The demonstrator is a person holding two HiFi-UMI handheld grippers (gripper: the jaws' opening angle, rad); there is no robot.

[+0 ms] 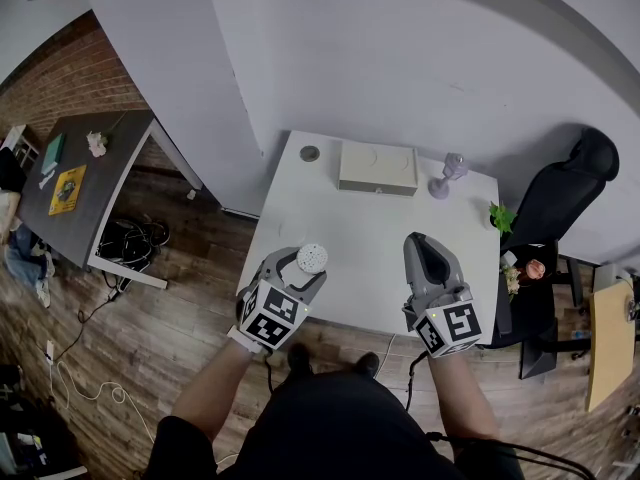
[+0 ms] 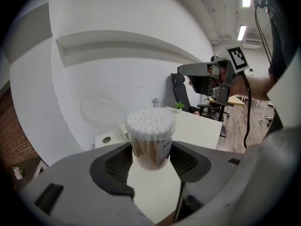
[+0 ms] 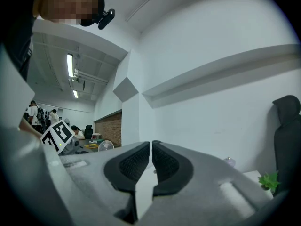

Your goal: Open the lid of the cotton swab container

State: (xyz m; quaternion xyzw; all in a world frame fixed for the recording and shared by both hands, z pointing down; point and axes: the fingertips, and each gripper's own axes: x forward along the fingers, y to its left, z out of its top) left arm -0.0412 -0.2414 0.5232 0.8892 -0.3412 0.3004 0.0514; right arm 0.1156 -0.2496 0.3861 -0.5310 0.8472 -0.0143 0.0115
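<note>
The cotton swab container is a clear round tub packed with white-tipped swabs. My left gripper is shut on its body and holds it upright above the white table's front left part. Its clear round lid stands swung back to the left, so the swab tips are bare. From the head view the container shows as a white disc at the left gripper. My right gripper hangs to the right, apart from the container, with its jaws shut on nothing.
At the table's back edge stand a flat beige box, a small round object and a pale purple stand. A small green plant sits at the right edge, beside a black office chair. A dark table stands far left.
</note>
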